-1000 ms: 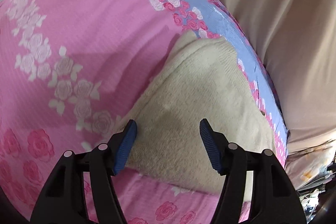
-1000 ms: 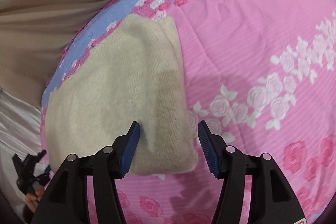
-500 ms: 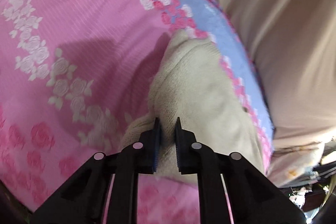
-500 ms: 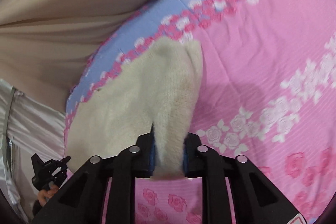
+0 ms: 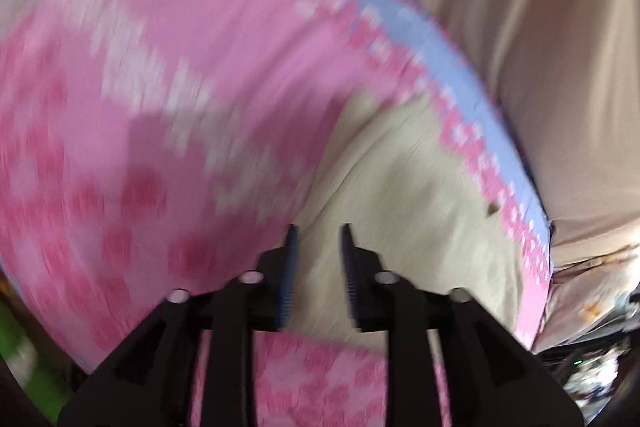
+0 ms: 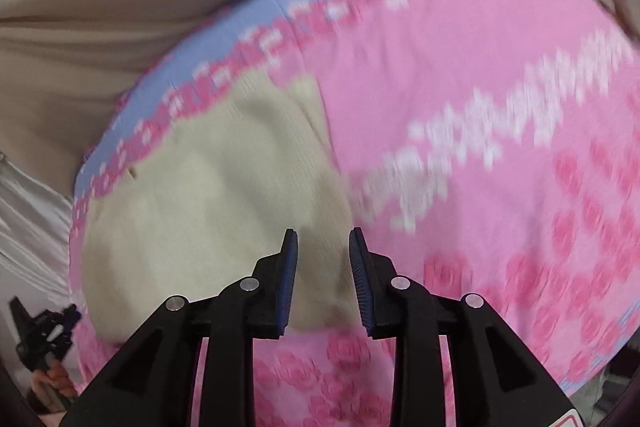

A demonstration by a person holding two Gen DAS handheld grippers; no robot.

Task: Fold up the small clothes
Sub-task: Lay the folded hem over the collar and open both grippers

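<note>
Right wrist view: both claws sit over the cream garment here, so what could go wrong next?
1. The cream knitted garment lies beside the blue border of the pink rose-print bedsheet; a pull that way might slide it off.
2. The right claw and left claw are parted with the knit loose between the fingers, so the fold may slump.
3. Both views are motion-blurred; a fast re-grasp could catch the sheet.

Black tongs, blue ribbed pads, silver screws.
</note>
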